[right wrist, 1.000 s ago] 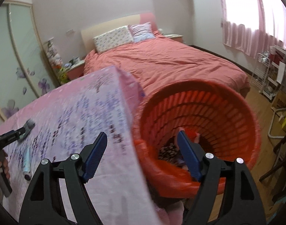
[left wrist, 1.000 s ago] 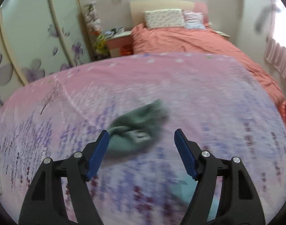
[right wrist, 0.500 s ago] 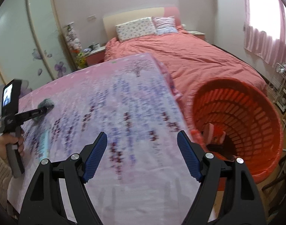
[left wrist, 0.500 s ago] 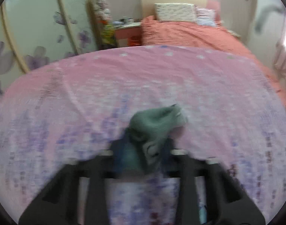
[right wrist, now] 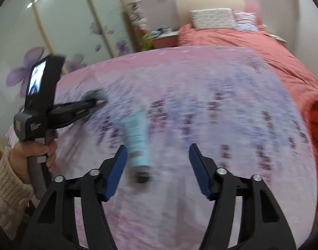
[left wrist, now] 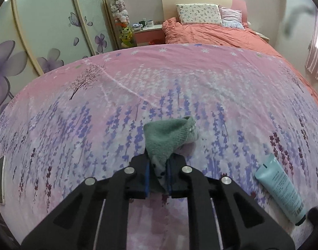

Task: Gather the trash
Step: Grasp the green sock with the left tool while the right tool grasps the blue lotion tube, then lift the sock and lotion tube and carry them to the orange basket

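Note:
A crumpled green sock (left wrist: 169, 139) sticks up from my left gripper (left wrist: 157, 176), which is shut on its lower end just above the pink flowered bedspread (left wrist: 179, 87). The right wrist view shows the same left gripper (right wrist: 96, 103) held in a hand (right wrist: 37, 150) at the left, the green sock (right wrist: 94, 94) at its tip. A pale blue tube (right wrist: 137, 139) with a dark cap lies on the bedspread in front of my right gripper (right wrist: 156, 156), toward its left finger. The right jaws are closing, apart from the tube. In the left wrist view the pale blue tube (left wrist: 280, 189) lies at the lower right.
The rim of an orange basket (right wrist: 317, 129) shows at the right edge beside the bed. A flat white device (left wrist: 1, 180) lies at the bedspread's left edge. Behind are a second bed with an orange cover (left wrist: 217, 34), a nightstand (left wrist: 148, 31) and flowered wardrobe doors (left wrist: 44, 31).
My left gripper has shut on the green sock and raised it off the bedspread. My right gripper has swung left from the orange basket to the pale blue tube, jaws narrowing.

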